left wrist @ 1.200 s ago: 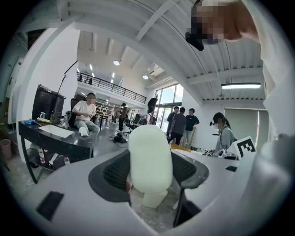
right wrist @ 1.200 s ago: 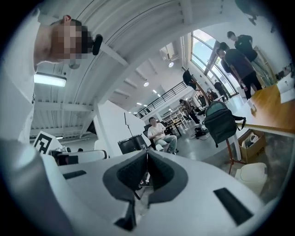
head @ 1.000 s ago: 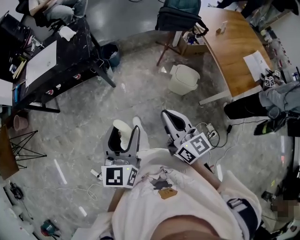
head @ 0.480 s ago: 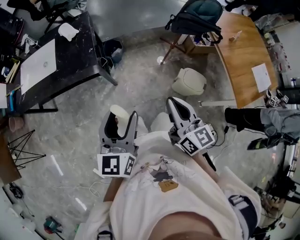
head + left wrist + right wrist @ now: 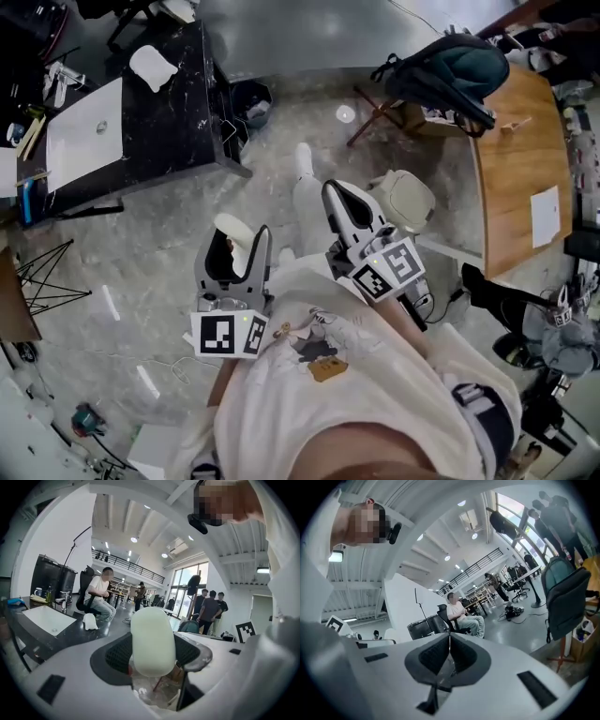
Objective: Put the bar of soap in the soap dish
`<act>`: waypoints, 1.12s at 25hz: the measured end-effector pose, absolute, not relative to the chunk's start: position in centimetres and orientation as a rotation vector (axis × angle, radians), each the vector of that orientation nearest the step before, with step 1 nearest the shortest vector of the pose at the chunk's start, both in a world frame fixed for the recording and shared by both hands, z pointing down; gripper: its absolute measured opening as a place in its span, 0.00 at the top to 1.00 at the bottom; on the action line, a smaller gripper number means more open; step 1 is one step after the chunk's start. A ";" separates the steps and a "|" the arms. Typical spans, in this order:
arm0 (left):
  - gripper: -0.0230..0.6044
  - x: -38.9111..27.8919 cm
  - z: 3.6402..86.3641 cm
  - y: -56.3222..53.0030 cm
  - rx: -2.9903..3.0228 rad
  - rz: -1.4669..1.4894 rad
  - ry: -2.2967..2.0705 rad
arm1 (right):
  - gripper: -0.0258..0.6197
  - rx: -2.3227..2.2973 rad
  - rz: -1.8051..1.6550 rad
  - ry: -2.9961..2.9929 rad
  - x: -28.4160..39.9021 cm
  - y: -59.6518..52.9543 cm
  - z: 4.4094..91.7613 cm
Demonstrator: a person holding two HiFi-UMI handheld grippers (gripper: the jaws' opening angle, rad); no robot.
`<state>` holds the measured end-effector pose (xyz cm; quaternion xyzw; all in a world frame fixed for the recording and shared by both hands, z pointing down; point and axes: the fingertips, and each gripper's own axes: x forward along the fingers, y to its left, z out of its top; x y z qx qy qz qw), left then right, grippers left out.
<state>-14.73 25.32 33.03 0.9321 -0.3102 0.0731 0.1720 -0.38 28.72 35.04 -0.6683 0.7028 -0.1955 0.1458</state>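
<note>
A pale, rounded bar of soap (image 5: 233, 233) (image 5: 152, 639) stands between the jaws of my left gripper (image 5: 234, 251) (image 5: 152, 656), which is shut on it at chest height over the stone floor. My right gripper (image 5: 336, 194) (image 5: 450, 649) is beside it to the right, its dark pads pressed together with nothing between them. I cannot pick out a soap dish for certain. A small white object (image 5: 153, 67) (image 5: 89, 621) lies on the black table (image 5: 178, 122) at the upper left, beside a white rectangular slab (image 5: 84, 127) (image 5: 46, 618).
A white lidded bin (image 5: 411, 199) stands just beyond the right gripper. A wooden table (image 5: 520, 159) runs along the right, with a backpack (image 5: 450, 67) on a chair near it. A dark bin (image 5: 251, 99) sits by the black table's corner. Several people are in the background.
The whole scene has swung: the black table and the white bin have drawn nearer to the grippers. Both grippers keep their pose, the soap still in the left one.
</note>
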 end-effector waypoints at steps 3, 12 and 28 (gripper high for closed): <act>0.52 -9.9 35.3 18.7 2.618 0.240 -0.934 | 0.95 -1.864 -0.615 2.085 4.2 20.8 37.1; 0.52 1.1 35.8 -0.5 2.465 0.332 -1.167 | 0.95 -1.731 -0.688 2.272 16.8 1.8 36.1; 0.52 1.6 35.6 -13.8 2.284 0.381 -1.561 | 0.95 -1.404 -0.730 2.494 18.5 -13.7 34.9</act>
